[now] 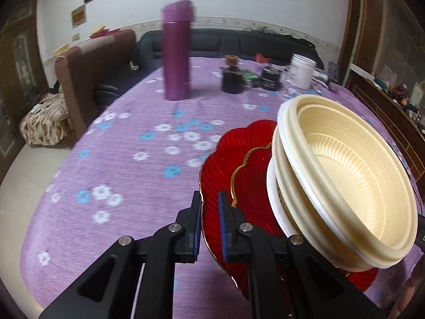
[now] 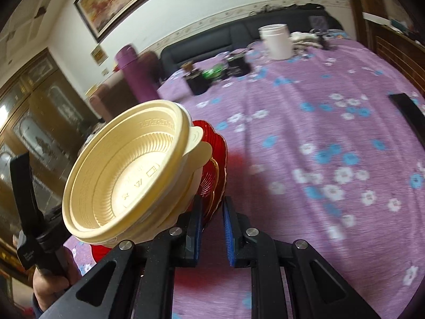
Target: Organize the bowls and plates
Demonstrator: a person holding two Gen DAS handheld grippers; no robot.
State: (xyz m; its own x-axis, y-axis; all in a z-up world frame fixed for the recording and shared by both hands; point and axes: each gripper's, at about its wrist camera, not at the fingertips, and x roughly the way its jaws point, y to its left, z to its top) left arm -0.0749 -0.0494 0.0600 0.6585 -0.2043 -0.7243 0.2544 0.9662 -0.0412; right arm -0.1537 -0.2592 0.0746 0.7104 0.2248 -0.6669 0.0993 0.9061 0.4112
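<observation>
Ahead of you the purple flowered tablecloth (image 1: pixel 111 164) carries a tall purple flask (image 1: pixel 177 50) standing upright, with two small dark containers (image 1: pixel 233 81) and a white jar (image 1: pixel 301 70) further right. Beyond the table you have a dark sofa (image 1: pixel 202 42), a brown chair (image 1: pixel 87 74) and a framed painting (image 2: pixel 111 2) on the wall.

Right gripper (image 2: pixel 211 228) jaws clamp rim of red plates (image 2: pixel 215 159); cream bowls (image 2: pixel 127 175) stacked on them, tilted, held above purple-clothed surface (image 2: pixel 305 138).

red plates (image 1: pixel 239 175) | stacked, tilted, lifted | cream bowls (image 1: pixel 353 175) nested on top
</observation>
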